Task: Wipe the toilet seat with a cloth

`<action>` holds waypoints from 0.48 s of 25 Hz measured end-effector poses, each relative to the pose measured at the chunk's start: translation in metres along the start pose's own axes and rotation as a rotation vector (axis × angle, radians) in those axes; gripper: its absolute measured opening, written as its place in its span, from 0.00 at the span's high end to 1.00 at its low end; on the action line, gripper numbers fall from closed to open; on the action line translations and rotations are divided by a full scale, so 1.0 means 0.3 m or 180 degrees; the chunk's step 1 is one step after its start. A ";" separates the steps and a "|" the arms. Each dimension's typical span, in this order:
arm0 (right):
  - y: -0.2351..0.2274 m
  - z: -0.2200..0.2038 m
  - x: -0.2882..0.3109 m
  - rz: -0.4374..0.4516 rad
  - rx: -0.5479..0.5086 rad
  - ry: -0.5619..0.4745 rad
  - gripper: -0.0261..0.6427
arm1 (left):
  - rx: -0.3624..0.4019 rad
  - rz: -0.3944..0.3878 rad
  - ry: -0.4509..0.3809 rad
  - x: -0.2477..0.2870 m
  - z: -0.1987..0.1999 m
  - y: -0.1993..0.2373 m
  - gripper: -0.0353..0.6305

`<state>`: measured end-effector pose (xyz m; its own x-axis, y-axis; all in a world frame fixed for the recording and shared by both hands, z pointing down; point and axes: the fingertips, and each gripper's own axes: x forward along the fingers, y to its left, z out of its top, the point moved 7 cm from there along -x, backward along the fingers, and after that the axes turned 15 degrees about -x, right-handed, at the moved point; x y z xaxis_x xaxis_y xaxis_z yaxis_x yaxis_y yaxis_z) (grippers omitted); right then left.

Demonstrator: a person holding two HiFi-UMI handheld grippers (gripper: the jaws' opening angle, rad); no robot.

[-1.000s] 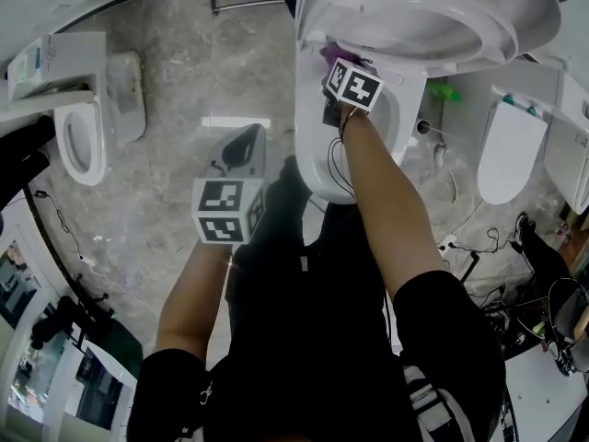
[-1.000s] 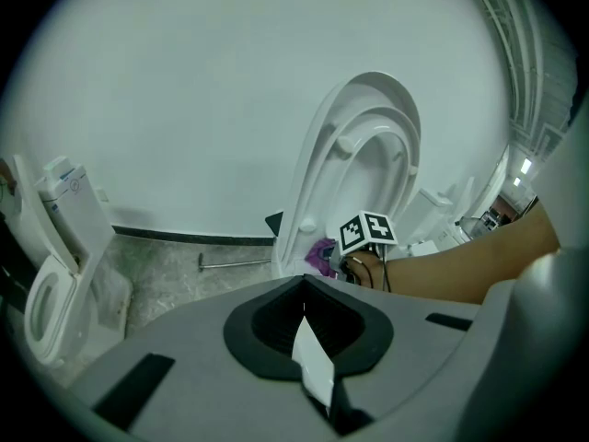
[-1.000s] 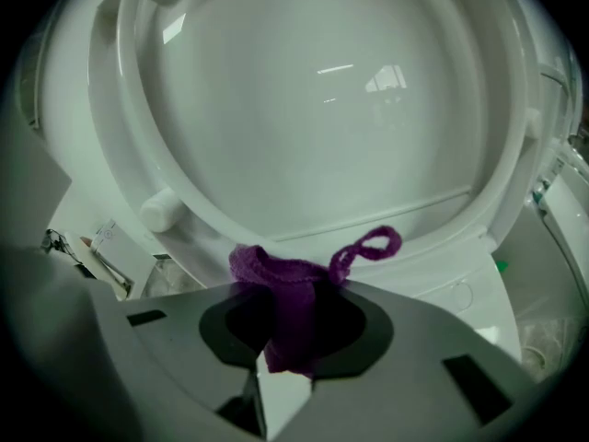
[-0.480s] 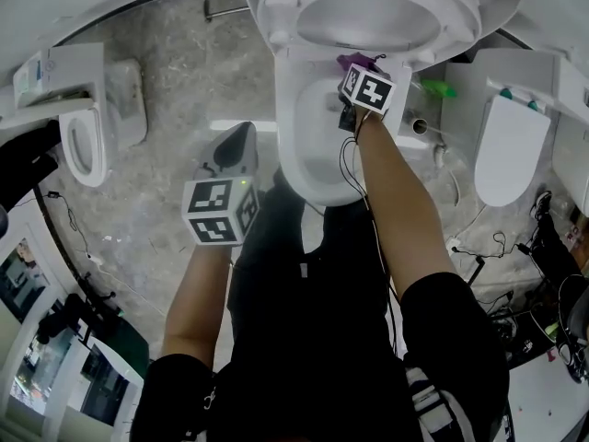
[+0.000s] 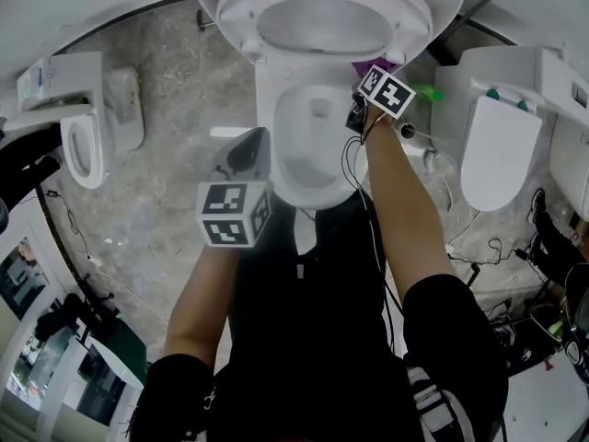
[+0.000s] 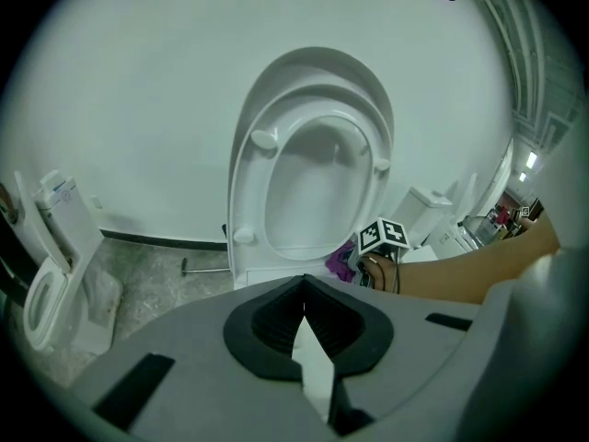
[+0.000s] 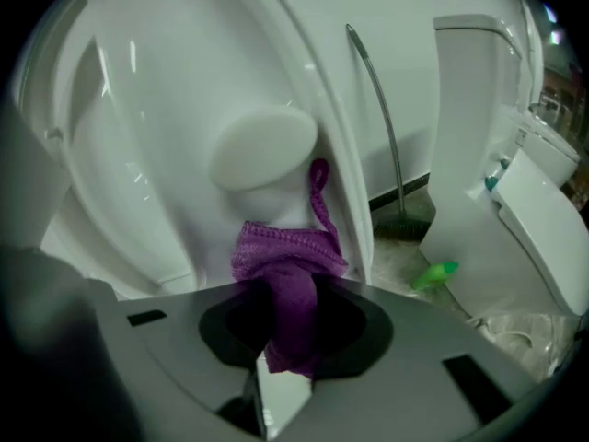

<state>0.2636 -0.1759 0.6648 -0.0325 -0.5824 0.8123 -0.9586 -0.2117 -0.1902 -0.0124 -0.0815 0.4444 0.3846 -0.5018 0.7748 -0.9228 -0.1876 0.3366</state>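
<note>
Neighbouring toilets stand to the left (image 5: 85,136) and right (image 5: 497,150), with a green bottle (image 7: 436,273) on the floor between. The raised toilet seat (image 5: 317,12) leaves the bowl rim (image 5: 267,118) open. We note the left gripper (image 6: 304,339) closed and empty, clear of the bowl. The right gripper (image 7: 285,362) pinches the bunched purple cloth (image 7: 281,265) at the seat's lower right edge.

A second toilet (image 5: 81,145) is seen at the left on the grey marbled floor (image 5: 175,191). A third toilet (image 5: 497,150), lid closed, is located at the right, with a green bottle (image 5: 423,91) near it.
</note>
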 end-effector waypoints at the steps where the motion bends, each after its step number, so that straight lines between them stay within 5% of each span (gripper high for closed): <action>1: -0.014 0.005 -0.005 -0.0003 0.0026 -0.0014 0.82 | 0.0007 -0.0006 -0.0008 0.003 0.001 -0.020 0.94; 12: -0.070 0.080 -0.139 0.0060 0.0094 -0.0169 0.82 | -0.0013 -0.0066 -0.0095 -0.040 -0.007 -0.203 0.94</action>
<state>0.2920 -0.1660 0.6216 -0.0347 -0.6272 0.7781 -0.9492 -0.2228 -0.2220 0.0392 -0.0622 0.4158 0.4028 -0.5229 0.7512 -0.9145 -0.1949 0.3546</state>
